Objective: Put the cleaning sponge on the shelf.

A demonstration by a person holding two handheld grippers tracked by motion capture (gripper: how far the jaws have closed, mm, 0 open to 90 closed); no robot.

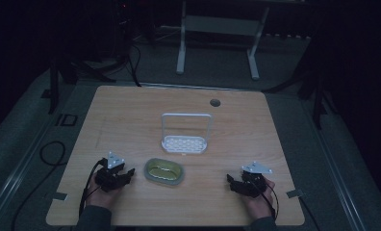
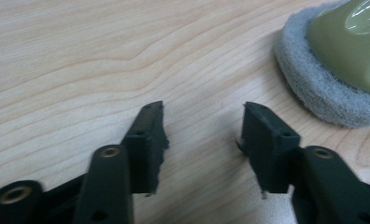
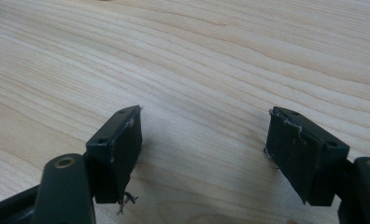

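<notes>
Wooden table [image 1: 131,110], dim room. Scrubber [image 1: 164,171] near the middle of the table's near edge, flat on the wood: olive-green oval plastic top on a grey fibre pad, nothing on it. In the left gripper view the scrubber [image 2: 332,60] sits at the upper right, and its grey pad rim is clear of the jaw tips, not touching.

White rack [image 1: 185,137] just behind the scrubber, toward the table's centre: perforated flat base with an upright wire loop at its back. Nothing is in or on it. A small gap separates the rack and the scrubber.

Round cable hole [image 1: 215,102] is near the far edge, right of centre. Tape pieces sit at the near-left and near-right corners.

Left gripper [image 1: 123,174] is near the near-left corner, held in a hand, low over the wood, tips pointing toward the scrubber, just beside it with bare table between. Jaws are spread wide and only wood grain lies between them [image 2: 204,140]. No obstacle lies between it and the scrubber.

Right gripper [image 1: 233,183] is near the near-right corner, held in a hand, pointing inward, well apart from the scrubber. Jaws are wide apart over bare wood [image 3: 204,144], nothing between; the pads look frayed at the edges.

Off the table: grey floor, black cables at the left, and white desk legs beyond the far edge.
</notes>
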